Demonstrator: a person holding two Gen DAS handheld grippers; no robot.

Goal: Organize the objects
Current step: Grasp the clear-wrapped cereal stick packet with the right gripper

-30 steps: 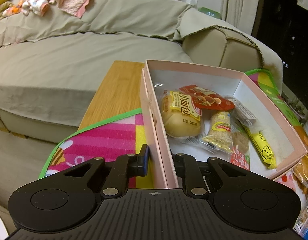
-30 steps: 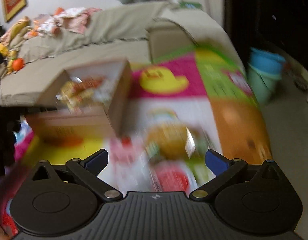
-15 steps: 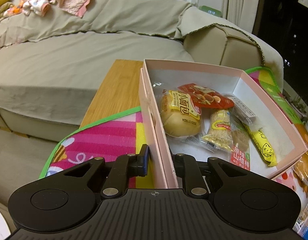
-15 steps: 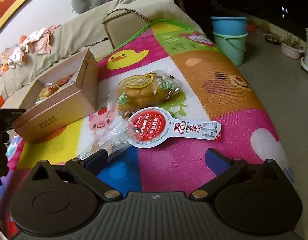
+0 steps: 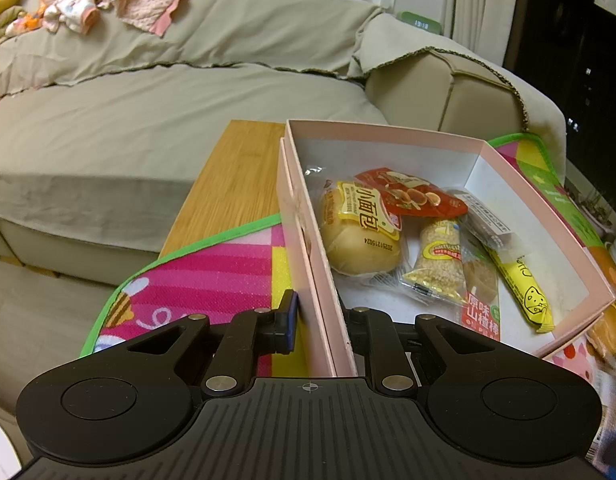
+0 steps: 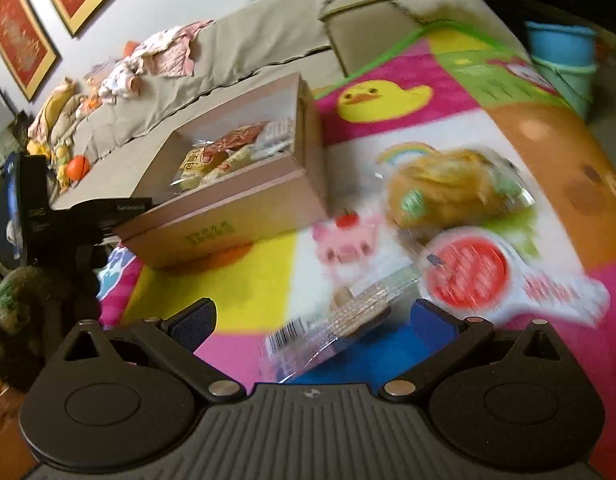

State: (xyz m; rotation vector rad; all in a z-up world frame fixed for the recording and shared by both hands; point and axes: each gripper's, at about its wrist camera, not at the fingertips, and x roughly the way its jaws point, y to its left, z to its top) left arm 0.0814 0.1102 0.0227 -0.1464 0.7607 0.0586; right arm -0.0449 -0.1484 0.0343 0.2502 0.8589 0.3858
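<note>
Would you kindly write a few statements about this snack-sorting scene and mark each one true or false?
1. The left tongs clamp a wall of the pink box. True.
2. The right tongs hold the yellow stick pack. False: they are open and empty; the yellow stick pack lies in the box.
3. The wrapped bun lies inside the box. True.
4. The red-and-white paddle pack is in the box. False: it lies on the play mat.

Beige sofa [image 5: 188, 92], blue buckets [image 6: 564, 52]
</note>
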